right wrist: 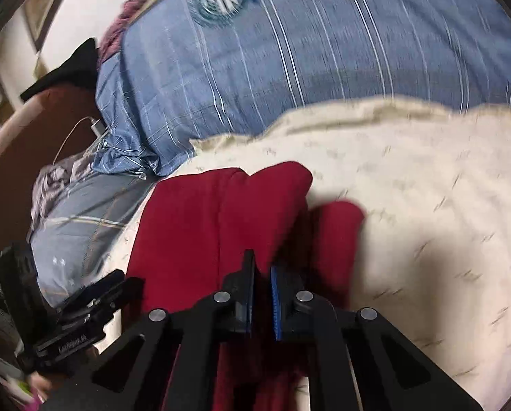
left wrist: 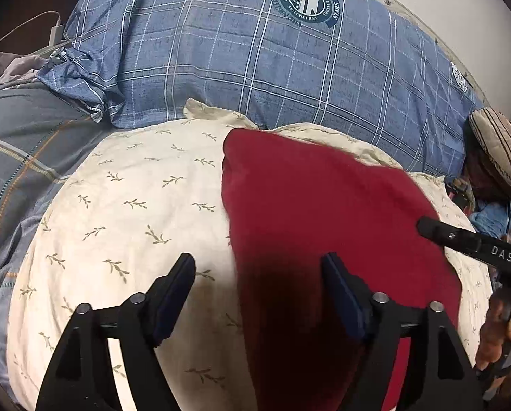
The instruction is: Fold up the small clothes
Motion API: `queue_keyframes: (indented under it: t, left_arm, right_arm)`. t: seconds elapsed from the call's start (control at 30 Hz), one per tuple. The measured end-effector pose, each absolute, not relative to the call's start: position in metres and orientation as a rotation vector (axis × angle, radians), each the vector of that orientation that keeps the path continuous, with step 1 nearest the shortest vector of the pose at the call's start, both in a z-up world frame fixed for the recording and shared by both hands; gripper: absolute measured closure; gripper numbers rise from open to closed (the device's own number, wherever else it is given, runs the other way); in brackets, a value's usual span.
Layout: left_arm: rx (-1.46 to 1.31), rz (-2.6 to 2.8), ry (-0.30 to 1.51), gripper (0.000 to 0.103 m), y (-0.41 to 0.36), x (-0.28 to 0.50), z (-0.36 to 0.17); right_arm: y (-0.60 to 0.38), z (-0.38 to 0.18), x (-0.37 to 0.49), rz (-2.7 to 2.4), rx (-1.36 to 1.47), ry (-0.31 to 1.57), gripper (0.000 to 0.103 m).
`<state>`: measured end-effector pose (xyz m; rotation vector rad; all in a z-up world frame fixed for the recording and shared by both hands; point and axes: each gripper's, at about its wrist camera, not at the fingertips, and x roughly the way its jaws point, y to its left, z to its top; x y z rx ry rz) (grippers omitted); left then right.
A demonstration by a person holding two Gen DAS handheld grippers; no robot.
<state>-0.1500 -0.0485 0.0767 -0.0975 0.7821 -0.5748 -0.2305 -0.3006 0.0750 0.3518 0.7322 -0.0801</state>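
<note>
A dark red garment (left wrist: 323, 212) lies on a cream pillow with a leaf print (left wrist: 135, 205). My left gripper (left wrist: 258, 267) is open above the garment's left edge, holding nothing. In the left wrist view the right gripper (left wrist: 426, 226) reaches onto the garment's right side. In the right wrist view my right gripper (right wrist: 263, 274) is nearly shut, with a fold of the red garment (right wrist: 221, 222) pinched between its pads; the garment is bunched in folds. The view is blurred by motion.
A blue plaid pillow (left wrist: 255, 61) lies behind the cream one. A grey striped blanket (left wrist: 22, 144) is at the left. A white charger and cable (left wrist: 55, 30) lie at the far left. A striped cushion (left wrist: 498, 140) sits at the right.
</note>
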Motion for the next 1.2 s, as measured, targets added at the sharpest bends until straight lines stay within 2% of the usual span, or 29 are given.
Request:
queue_keyframes:
  t: [0.13,0.23,0.3,0.4,0.47,0.53,0.8,0.87,0.93,1.2]
  left_arm:
    - [-0.077,-0.574,0.790,0.023,-0.060,-0.145,0.069]
    - [-0.063,-0.564,0.779,0.021,-0.061,-0.145,0.069]
    - [-0.060,-0.557,0.775,0.020,-0.060,-0.145,0.068]
    - [-0.068,-0.555,0.783,0.020,-0.061,-0.143,0.068]
    - [-0.072,-0.554,0.785,0.019,-0.061,-0.143,0.067]
    - [-0.069,-0.553,0.781,0.019,-0.062,-0.142,0.067]
    - [-0.072,-0.555,0.780,0.018,-0.062,-0.141,0.066]
    - [-0.072,-0.557,0.779,0.016,-0.062,-0.141,0.065]
    - [-0.074,-0.559,0.782,0.016,-0.062,-0.139,0.065]
    - [-0.066,-0.551,0.776,0.015,-0.065,-0.137,0.064]
  right_arm:
    - [-0.297,0.049,-0.216,-0.146,0.294,0.784,0.096]
    - [-0.292,0.052,-0.219,-0.167,0.283,0.778,0.094]
    - [-0.293,0.061,-0.224,-0.181,0.308,0.785,0.083]
    - [-0.289,0.080,-0.234,-0.158,0.326,0.754,0.077]
    - [-0.282,0.093,-0.242,-0.121,0.334,0.701,0.063]
    - [-0.275,0.099,-0.244,-0.071,0.341,0.674,0.060]
    - [-0.259,0.073,-0.205,-0.109,0.270,0.751,0.062]
    - [-0.271,0.060,-0.194,-0.143,0.305,0.785,0.069]
    - [-0.277,0.054,-0.187,-0.132,0.327,0.791,0.071]
    - [-0.268,0.056,-0.186,-0.139,0.268,0.780,0.070]
